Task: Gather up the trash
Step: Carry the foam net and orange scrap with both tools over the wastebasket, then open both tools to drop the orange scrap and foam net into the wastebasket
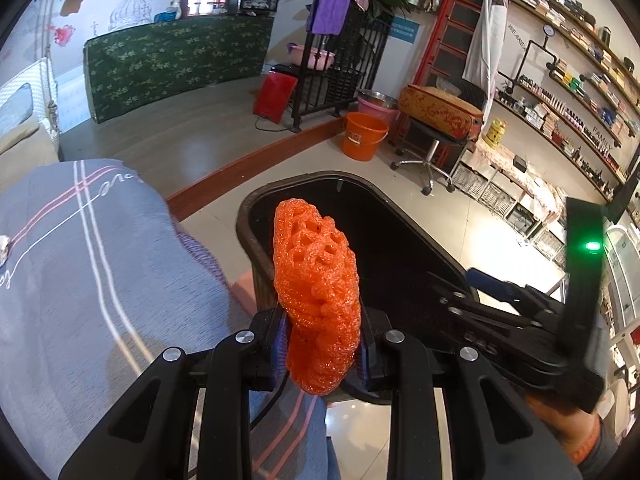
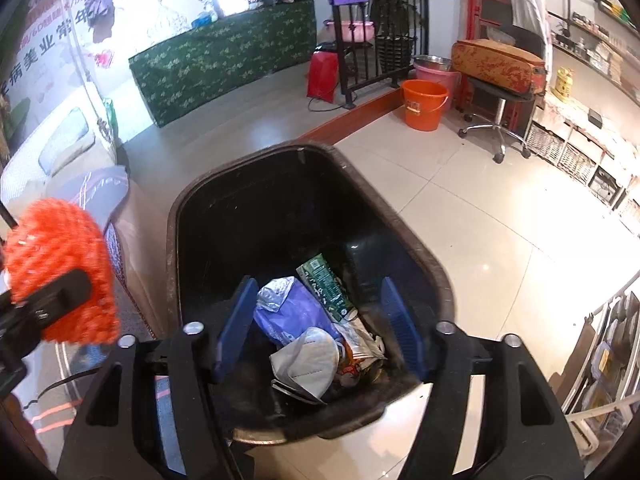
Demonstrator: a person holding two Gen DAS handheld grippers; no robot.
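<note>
So the left gripper (image 1: pixel 322 344) is clamped on an orange foam net (image 1: pixel 316 292), the stretchy mesh sleeve kind you get around fruit, and it's held up at the near-left rim of the black trash bin (image 2: pixel 404 236). From the left wrist view the net looks to be partly over the opening, but I can't tell for sure it's fully past the rim. That's my worry: foam mesh is super light and springy, so if it's let go this close to the edge it could bounce off the rim or snag on a pad and drop outside on the glossy tile.

The right gripper (image 2: pixel 318 328) hangs spread wide and empty right above the bin. Down inside there's a white face mask (image 2: pixel 306 364), a crinkly purple wrapper (image 2: pixel 294 312) and a green carton (image 2: pixel 326 288). The bin is smooth, dark plastic, a rounded rectangle.
</note>
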